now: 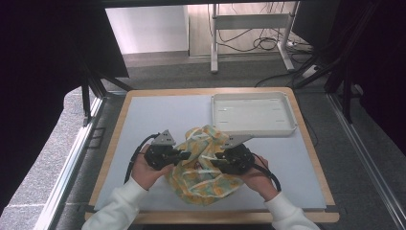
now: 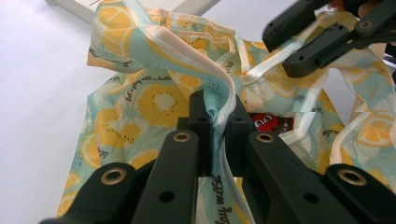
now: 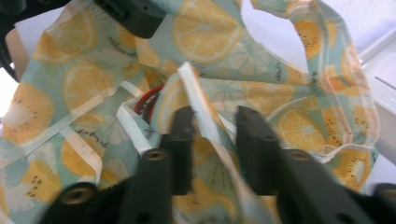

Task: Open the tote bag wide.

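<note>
A soft bag (image 1: 206,167) printed with yellow citrus slices on pale green lies crumpled at the table's near middle. My left gripper (image 1: 184,154) holds it from the left, jaws shut on the bag's cream-edged rim (image 2: 224,93). My right gripper (image 1: 214,158) comes in from the right. In the right gripper view its jaws (image 3: 215,119) stand apart with a fold of the cream rim (image 3: 198,93) rising between them, close to the left jaw. A red and dark object (image 2: 264,122) shows inside the bag's mouth. The right gripper (image 2: 303,37) also appears far off in the left gripper view.
A white shallow tray (image 1: 253,130) sits at the back right of the grey mat (image 1: 158,115), just behind the bag. The mat lies on a wood-edged table. Dark curtains hang at both sides, and a desk frame with cables stands beyond.
</note>
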Demonstrator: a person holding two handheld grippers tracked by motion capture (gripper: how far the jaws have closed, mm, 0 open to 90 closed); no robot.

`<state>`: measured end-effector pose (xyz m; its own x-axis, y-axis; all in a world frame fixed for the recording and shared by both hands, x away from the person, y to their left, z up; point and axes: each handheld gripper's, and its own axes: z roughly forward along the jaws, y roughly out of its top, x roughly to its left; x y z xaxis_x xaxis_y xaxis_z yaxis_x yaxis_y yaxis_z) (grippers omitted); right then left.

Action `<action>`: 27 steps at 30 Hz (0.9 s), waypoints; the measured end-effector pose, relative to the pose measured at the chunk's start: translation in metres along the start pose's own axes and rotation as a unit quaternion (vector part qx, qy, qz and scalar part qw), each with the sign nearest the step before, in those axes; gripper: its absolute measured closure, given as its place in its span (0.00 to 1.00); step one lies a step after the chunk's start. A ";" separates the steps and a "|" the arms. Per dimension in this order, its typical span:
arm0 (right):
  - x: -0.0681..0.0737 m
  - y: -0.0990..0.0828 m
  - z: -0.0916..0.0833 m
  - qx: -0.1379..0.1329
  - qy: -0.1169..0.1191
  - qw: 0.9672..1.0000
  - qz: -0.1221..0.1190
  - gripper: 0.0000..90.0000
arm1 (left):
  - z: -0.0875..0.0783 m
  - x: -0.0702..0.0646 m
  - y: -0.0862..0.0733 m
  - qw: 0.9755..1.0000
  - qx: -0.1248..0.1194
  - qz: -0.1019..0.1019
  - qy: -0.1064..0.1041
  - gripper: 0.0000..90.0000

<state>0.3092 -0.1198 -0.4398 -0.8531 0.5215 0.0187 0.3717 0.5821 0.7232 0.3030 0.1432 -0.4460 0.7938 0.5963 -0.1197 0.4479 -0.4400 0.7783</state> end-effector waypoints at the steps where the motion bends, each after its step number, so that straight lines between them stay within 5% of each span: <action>1: -0.001 0.000 -0.002 -0.002 0.005 1.000 -0.004 0.90 | 0.000 0.000 0.000 1.000 0.000 0.000 0.000 0.95; 12: -0.002 -0.001 -0.005 -0.012 0.007 1.000 -0.009 0.97 | 0.000 0.001 -0.002 1.000 0.000 -0.001 0.001 0.96; 27: -0.015 -0.006 -0.022 -0.046 -0.009 0.999 0.015 0.98 | -0.011 0.008 -0.005 1.000 -0.015 -0.013 0.004 0.96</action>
<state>0.3117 -0.1445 -0.4290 -0.8352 0.5492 0.0289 0.3605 0.5069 0.7830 0.3022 0.1577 -0.4441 0.7788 0.6123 -0.1364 0.4563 -0.4037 0.7930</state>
